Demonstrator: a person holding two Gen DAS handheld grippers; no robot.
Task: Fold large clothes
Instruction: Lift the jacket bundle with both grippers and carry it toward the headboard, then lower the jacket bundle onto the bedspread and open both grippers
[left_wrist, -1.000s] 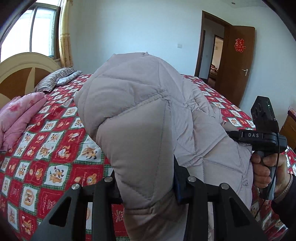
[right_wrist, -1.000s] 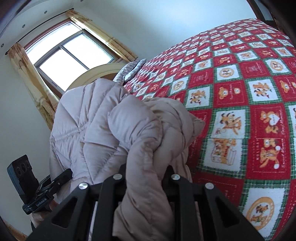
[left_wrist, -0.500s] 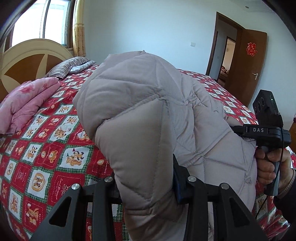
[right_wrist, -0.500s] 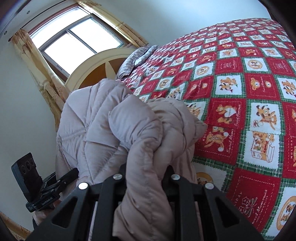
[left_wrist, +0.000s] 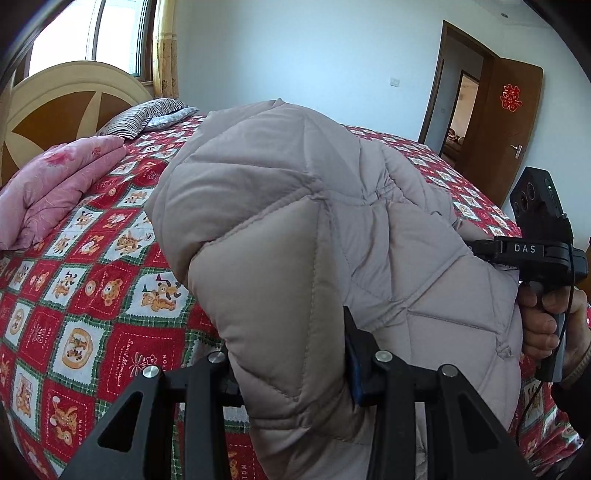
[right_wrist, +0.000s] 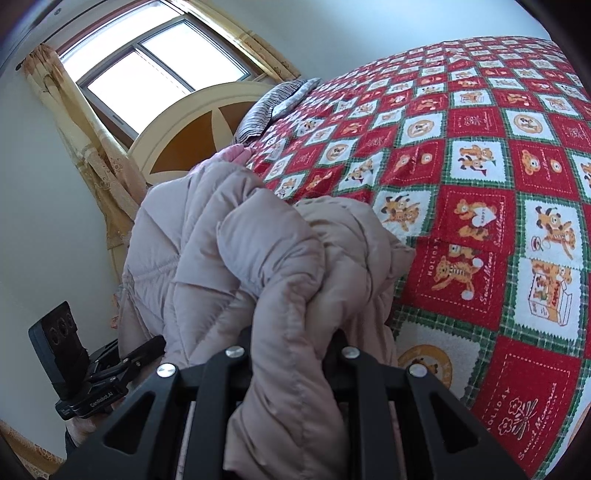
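From my left wrist view, one padded jacket (left_wrist: 295, 236) hides both fingertips; my left gripper (left_wrist: 291, 373) clamps a thick fold above the bedspread (left_wrist: 85, 295). From my right wrist view, my right gripper (right_wrist: 291, 347) pinches another bunched fold, fingertips buried, beside that bedspread.

1 quilted beige down coat (left_wrist: 295, 229), 2 grippers: left gripper (left_wrist: 291, 369) & right gripper (right_wrist: 291, 354), 1 pink blanket (left_wrist: 55, 188), 1 striped pillow (left_wrist: 147, 114), 1 bedspread (right_wrist: 480, 155), 1 door (left_wrist: 513, 125)
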